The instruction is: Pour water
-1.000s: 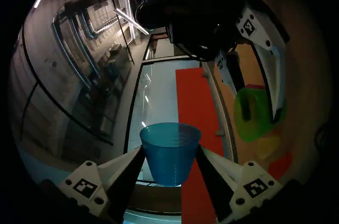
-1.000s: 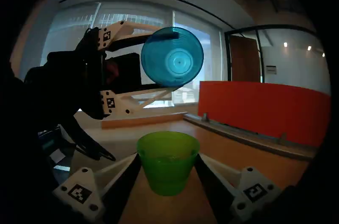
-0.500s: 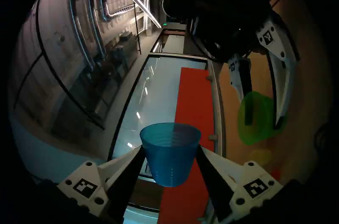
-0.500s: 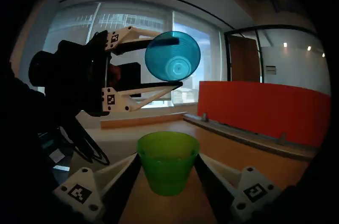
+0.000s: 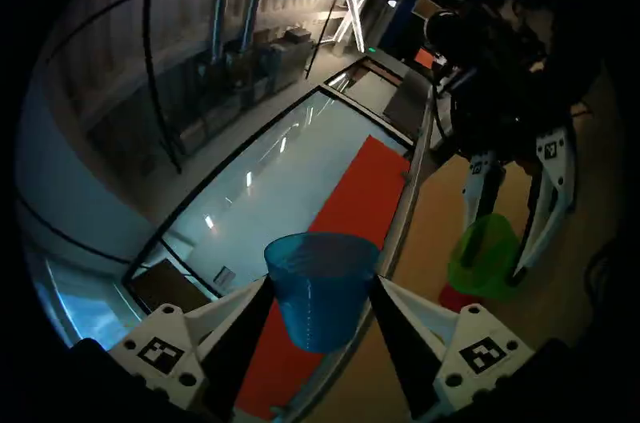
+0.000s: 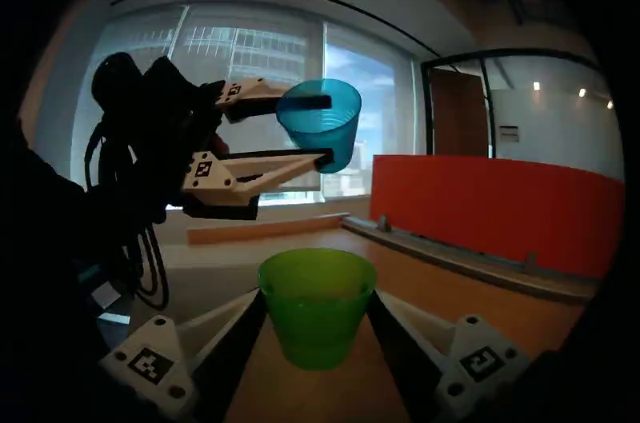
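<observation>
Tall windows (image 6: 240, 63) backed the wooden table (image 6: 480, 295) in the right gripper view. At left, a hand (image 6: 152, 135), dark against the light, held the left gripper (image 6: 326, 129) well above the table, with dark cables (image 6: 148, 263) hanging below it. That gripper was rolled on its side, so that its 2 fingers lay 1 above the other. Its jaws were closed on the blue cup (image 6: 320, 119), which was near upright, mouth up, leaning slightly. At centre, low in the view, the right gripper (image 6: 317, 297) had its jaws pressed narrow against both sides of the green cup (image 6: 318, 327), upright and mouth up over the table. Whether this cup touched the table, or held water, could not be told. The blue cup was higher than the green cup and apart from it. At right, a door (image 6: 460, 111) stood beyond a red panel (image 6: 496, 207), which ran along the table's far edge with a rail (image 6: 464, 259) at its foot.

In the left gripper view the room appeared tilted. At left lay a pale glass pane (image 5: 280, 167). At centre, the blue cup sat gripped between the left gripper's 2 fingers, with the red panel behind it. At right, the right gripper reached down over the table, the green cup clamped between its 2 fingers.
</observation>
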Demonstrator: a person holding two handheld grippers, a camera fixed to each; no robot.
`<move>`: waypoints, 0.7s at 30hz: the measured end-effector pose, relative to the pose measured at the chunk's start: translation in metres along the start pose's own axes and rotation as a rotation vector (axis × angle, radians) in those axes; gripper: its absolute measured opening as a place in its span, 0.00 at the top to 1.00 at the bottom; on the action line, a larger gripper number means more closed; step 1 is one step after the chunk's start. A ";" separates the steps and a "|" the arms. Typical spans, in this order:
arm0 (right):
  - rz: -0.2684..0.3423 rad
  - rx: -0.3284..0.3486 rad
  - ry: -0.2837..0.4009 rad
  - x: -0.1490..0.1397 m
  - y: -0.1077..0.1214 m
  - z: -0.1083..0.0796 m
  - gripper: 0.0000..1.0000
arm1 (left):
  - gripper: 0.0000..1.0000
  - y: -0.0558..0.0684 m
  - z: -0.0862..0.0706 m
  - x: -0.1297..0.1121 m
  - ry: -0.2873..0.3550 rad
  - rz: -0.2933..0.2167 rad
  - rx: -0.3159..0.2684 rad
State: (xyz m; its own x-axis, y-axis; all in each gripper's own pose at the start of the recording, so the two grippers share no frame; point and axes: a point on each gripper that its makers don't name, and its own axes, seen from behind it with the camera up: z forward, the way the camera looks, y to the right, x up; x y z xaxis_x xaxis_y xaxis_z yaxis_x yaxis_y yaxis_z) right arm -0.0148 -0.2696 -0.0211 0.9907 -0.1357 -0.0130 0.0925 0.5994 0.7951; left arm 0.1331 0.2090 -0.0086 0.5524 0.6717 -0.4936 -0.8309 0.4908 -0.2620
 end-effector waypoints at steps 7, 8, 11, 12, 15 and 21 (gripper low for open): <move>-0.003 -0.009 0.012 0.008 0.002 -0.002 0.13 | 0.18 -0.002 0.000 -0.007 -0.008 -0.231 -0.017; -0.003 -0.010 0.013 0.009 0.002 -0.003 0.13 | 0.17 -0.002 0.000 -0.008 -0.010 -0.259 -0.020; -0.007 -0.014 0.016 0.009 0.002 -0.004 0.13 | 0.18 -0.002 0.000 -0.012 -0.017 -0.351 -0.027; -0.007 -0.015 0.016 0.009 0.003 -0.004 0.13 | 0.18 -0.002 0.000 -0.014 -0.019 -0.378 -0.028; -0.006 -0.019 0.017 0.010 0.003 -0.005 0.13 | 0.18 -0.002 -0.001 -0.017 -0.023 -0.457 -0.035; -0.008 -0.027 0.021 0.011 0.005 -0.008 0.13 | 0.18 0.000 -0.004 -0.016 -0.009 -0.603 -0.065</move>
State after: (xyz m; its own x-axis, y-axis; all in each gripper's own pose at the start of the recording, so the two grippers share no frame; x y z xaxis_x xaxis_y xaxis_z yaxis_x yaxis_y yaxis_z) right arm -0.0022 -0.2618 -0.0216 0.9917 -0.1245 -0.0324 0.1031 0.6191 0.7785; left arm 0.1239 0.1961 -0.0042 0.9276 0.2902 -0.2354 -0.3732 0.7515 -0.5440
